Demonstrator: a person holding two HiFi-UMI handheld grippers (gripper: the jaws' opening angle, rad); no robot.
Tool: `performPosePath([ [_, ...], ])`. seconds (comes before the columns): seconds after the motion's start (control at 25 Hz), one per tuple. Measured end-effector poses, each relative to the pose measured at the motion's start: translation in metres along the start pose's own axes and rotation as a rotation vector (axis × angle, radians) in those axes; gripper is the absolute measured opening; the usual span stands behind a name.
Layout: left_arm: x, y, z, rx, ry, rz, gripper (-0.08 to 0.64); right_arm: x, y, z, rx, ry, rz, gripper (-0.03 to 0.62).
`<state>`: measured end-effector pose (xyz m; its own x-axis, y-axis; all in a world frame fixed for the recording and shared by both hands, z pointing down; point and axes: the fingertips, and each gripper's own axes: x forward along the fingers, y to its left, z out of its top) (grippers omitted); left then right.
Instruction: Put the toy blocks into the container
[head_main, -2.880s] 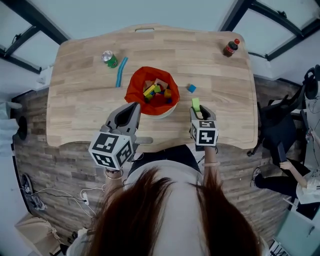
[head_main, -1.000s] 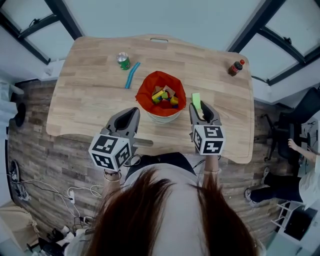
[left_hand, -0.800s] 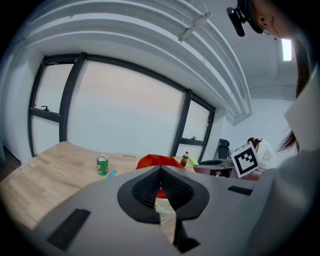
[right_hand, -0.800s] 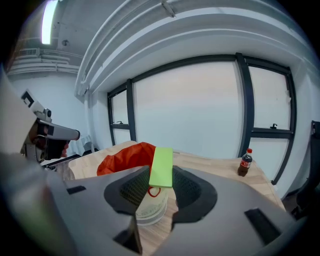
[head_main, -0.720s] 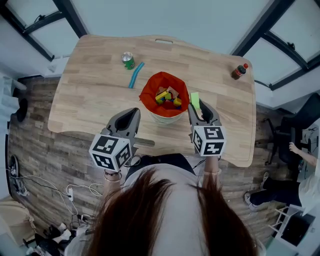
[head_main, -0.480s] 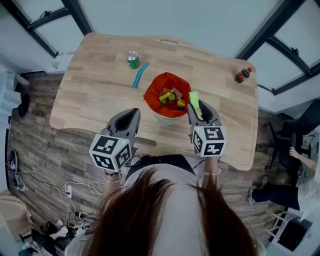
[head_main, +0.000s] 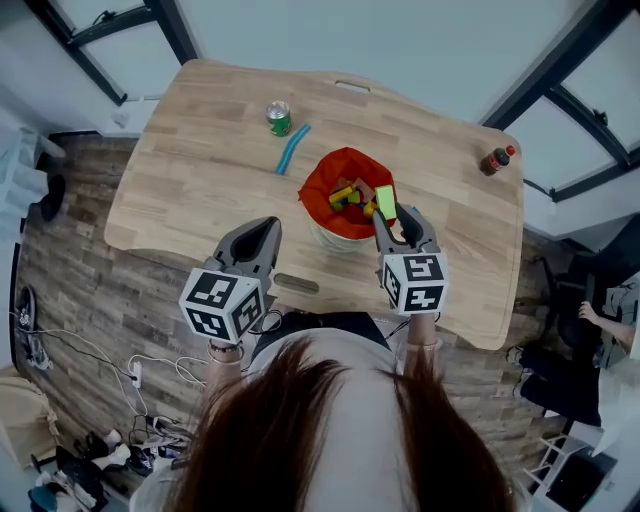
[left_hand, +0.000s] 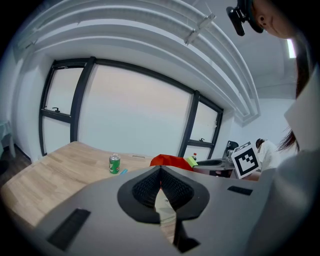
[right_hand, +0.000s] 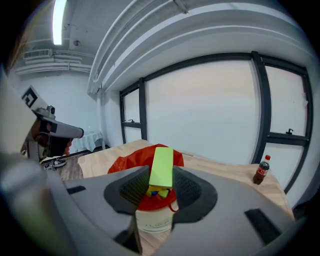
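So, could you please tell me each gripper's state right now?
Left gripper: closed, nothing held.
Right gripper: closed on a lime-green rectangular toy block.

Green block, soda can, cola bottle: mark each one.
green block (right_hand: 161, 167), right gripper view, middle of its upper face.
soda can (head_main: 279, 117), head view, middle of the can.
cola bottle (right_hand: 259, 173), right gripper view, dark body below the cap.

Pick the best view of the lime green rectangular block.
Right gripper view: the lime green rectangular block is large, clamped between the jaws. Head view shows it small beside the red bag; left gripper view, a sliver.
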<state>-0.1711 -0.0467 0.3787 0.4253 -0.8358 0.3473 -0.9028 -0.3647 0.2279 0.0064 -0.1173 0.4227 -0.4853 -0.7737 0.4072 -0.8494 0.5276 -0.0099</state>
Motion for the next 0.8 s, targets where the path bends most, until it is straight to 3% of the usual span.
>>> performPosePath([
  [0.8,-0.002,0.014,-0.002,-0.015,0.004,0.026,0.009,0.015,0.006,-0.006,-0.014,0.036,0.01,0.153],
])
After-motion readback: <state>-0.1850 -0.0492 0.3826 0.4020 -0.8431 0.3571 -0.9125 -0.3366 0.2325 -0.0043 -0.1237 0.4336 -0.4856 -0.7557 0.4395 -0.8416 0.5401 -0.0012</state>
